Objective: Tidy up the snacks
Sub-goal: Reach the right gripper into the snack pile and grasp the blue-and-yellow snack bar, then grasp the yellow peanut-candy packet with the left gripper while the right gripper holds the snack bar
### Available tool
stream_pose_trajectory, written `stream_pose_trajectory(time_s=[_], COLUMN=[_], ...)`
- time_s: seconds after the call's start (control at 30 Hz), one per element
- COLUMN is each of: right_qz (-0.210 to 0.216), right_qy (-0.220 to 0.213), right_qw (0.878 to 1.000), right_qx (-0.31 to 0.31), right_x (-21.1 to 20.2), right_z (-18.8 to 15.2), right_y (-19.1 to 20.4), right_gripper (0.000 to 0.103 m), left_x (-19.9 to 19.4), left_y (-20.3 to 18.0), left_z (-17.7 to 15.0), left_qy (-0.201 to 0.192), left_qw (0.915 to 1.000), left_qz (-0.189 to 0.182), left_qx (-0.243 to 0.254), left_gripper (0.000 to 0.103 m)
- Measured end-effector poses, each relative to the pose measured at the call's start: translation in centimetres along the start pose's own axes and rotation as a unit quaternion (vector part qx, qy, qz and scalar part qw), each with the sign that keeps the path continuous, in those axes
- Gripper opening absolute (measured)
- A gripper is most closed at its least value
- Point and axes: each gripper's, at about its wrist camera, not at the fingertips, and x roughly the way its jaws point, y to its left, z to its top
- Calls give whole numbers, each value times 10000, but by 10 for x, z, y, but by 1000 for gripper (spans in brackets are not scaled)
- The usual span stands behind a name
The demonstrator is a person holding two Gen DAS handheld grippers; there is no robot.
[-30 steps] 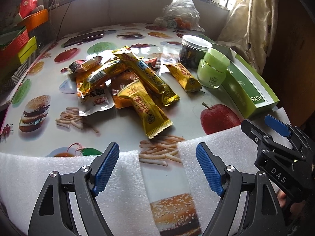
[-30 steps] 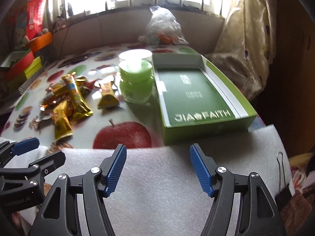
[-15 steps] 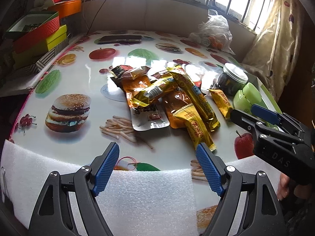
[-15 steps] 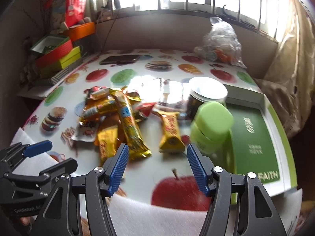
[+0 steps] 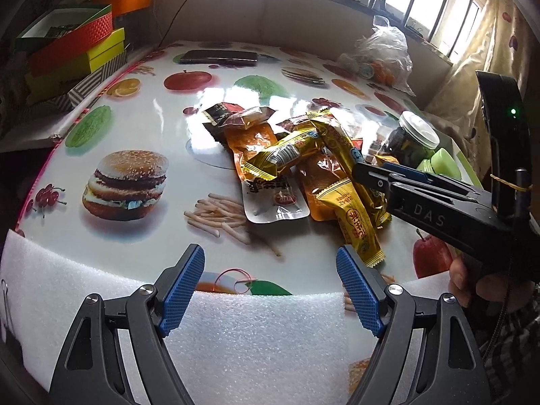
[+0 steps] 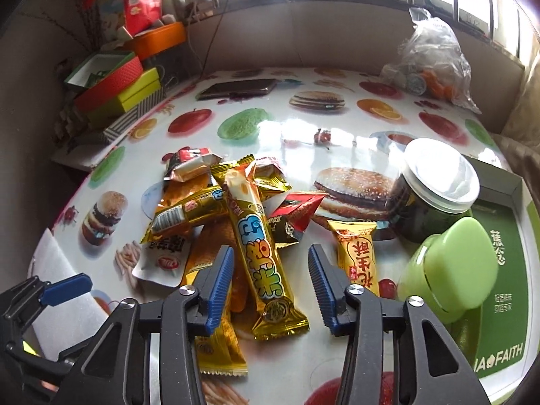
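A pile of snack packets (image 5: 297,168) lies mid-table on the fruit-and-burger tablecloth. In the right wrist view my right gripper (image 6: 271,280) hangs over the pile's near end. Its jaws are closing, and a long golden bar (image 6: 256,253) lies between them with a gap at each pad. A small yellow packet (image 6: 357,256) lies just right of it. The right gripper (image 5: 371,172) also shows from the side in the left wrist view. My left gripper (image 5: 270,287) stands open and empty over a white foam sheet (image 5: 236,337) at the table's near edge.
A dark jar with a white lid (image 6: 435,199) and a green jar (image 6: 452,270) stand beside an open green box (image 6: 503,270) at the right. A phone (image 6: 236,89) and a plastic bag (image 6: 432,64) lie at the back. Stacked boxes (image 6: 114,84) line the left.
My right gripper has swung left from the green box to the snack pile, its jaws narrowing around the golden bar. The left gripper shifted left early on, then held still.
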Motion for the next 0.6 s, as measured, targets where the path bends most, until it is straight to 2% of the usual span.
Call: stream_pose_trajectory(time_s=[0.27,0.6], right_qz=[269,326], right_qy=[98,-164], right_qw=[9996,9992], right_qx=[19,167], right_x=[8,-16], right_z=[-2,-8], right_y=[-2,-8], right_gripper=[23,22], left_x=[5,9], left_y=[-3,-14], left_z=[4,9], left_qy=[71,150], left_qw=[10000,9998], left_qz=[37,-90], left_qx=[23,77], left_gripper=[81,81])
